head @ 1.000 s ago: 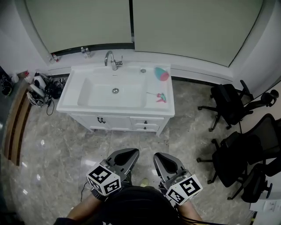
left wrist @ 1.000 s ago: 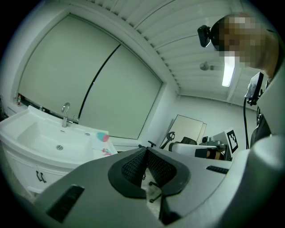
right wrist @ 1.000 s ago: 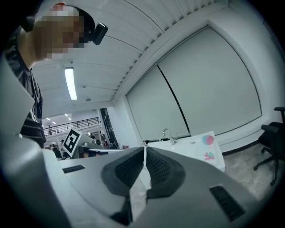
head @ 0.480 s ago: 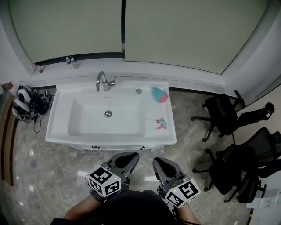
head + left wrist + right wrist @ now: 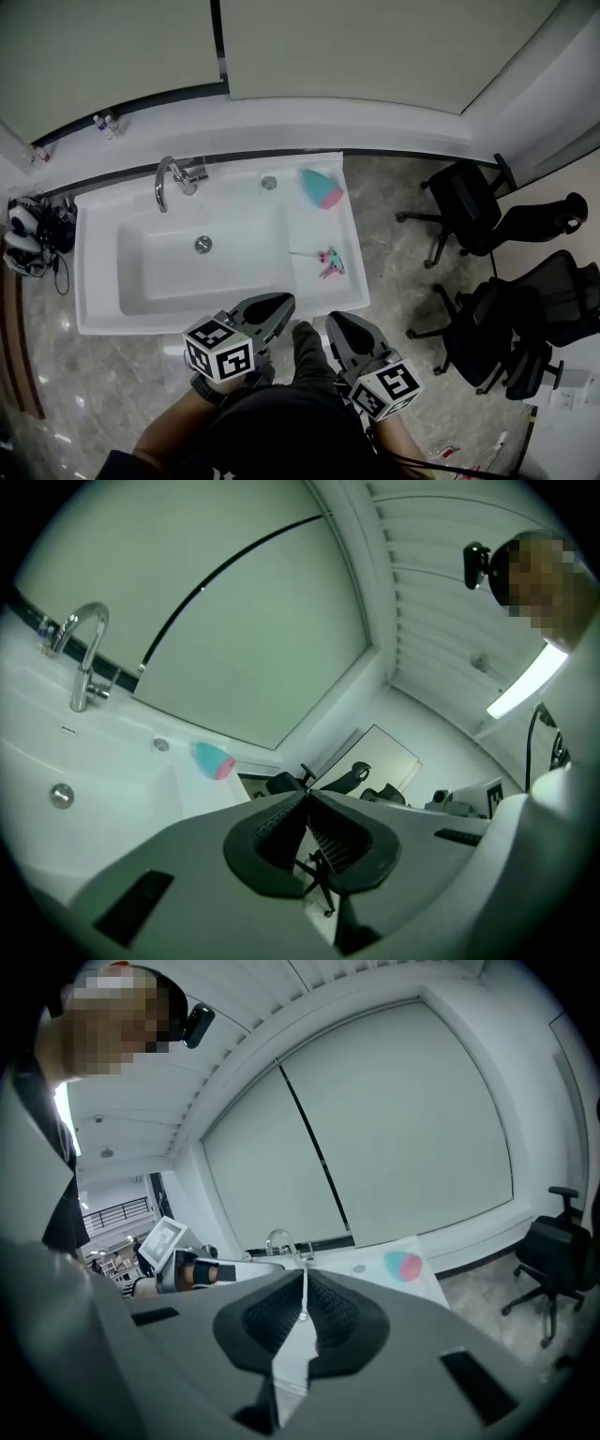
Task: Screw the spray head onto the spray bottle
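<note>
- Left gripper point(image 5: 279, 302): jaws pressed together with nothing between them; it is held over the floor, just short of the front rim of the basin point(image 5: 169, 277)
- Right gripper point(image 5: 337, 325): jaws pressed together, empty; it is held off the front right corner of the basin, beside the left gripper
- Spray bottle point(image 5: 321, 188): teal with a pink end; it lies on its side on the white bench point(image 5: 314, 230) right of the basin, toward the back
- Spray head point(image 5: 328, 262): pink and teal; it lies on the bench right of the basin, toward the front, apart from the spray bottle
- Faucet point(image 5: 169, 180): stands at the back rim of the basin
- Black office chairs point(image 5: 469, 202): stand on the floor well right of the basin
</note>
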A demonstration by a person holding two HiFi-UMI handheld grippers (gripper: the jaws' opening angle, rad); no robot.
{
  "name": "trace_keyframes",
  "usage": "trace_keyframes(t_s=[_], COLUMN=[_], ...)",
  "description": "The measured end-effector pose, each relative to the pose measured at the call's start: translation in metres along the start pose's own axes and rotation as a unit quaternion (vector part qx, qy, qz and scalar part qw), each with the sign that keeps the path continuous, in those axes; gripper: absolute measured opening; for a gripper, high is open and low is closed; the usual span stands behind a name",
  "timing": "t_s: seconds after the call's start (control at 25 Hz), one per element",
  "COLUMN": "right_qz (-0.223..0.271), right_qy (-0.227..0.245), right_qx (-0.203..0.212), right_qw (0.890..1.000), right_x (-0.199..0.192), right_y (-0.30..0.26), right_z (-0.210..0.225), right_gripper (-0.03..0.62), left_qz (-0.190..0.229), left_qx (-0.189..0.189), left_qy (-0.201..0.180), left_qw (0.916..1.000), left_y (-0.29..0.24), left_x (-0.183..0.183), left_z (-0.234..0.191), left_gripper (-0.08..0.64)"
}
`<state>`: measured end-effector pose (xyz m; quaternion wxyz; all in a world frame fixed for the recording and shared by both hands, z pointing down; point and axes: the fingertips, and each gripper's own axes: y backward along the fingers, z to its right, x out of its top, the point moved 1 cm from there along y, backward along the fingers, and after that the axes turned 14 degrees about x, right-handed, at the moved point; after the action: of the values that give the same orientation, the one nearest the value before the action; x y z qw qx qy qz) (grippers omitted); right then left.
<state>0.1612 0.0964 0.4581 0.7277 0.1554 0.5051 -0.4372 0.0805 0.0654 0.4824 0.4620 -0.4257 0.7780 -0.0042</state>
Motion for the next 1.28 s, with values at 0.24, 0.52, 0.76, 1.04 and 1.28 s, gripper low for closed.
trace_keyframes(t_s=[0.24,0.52,0.76,1.04,1.28], right_qz=[-0.085,-0.175,-0.263,-0.341,-0.384], right_qy=[-0.016,-0.039,-0.027,-0.013,-0.005], right_qx=[-0.010,-0.016,-0.044,-0.058,-0.067], right_qw=[0.996,0.984,0.963,0.938,0.921], right_x=[-0.030,-0.077,-0.128,-0.165,-0.176], right_y=[-0.029,-0.054,-0.076,-0.093,-0.099], right_z=[0.125,0.222,0.268,0.291,0.298], right_gripper=[0.002,0.035,0.060,0.108,0.132], left_qz=[-0.028,-0.076,-0.108,-0.131,-0.157], left_qx=[0.028,0.044,0.085,0.169,0.210], left_qy=[0.123,0.242,0.272,0.259,0.268], left_qw=[0.9915,0.9664,0.9524,0.9419,0.9271], left_y=[-0.104,-0.210,-0.264,-0.304,-0.334], left_x=[0.023,0.023,0.015,0.019,0.024], left_z=[-0.042,-0.081,-0.129,-0.180,-0.201], left_gripper=[0.005,0.046,0.111,0.197,0.307])
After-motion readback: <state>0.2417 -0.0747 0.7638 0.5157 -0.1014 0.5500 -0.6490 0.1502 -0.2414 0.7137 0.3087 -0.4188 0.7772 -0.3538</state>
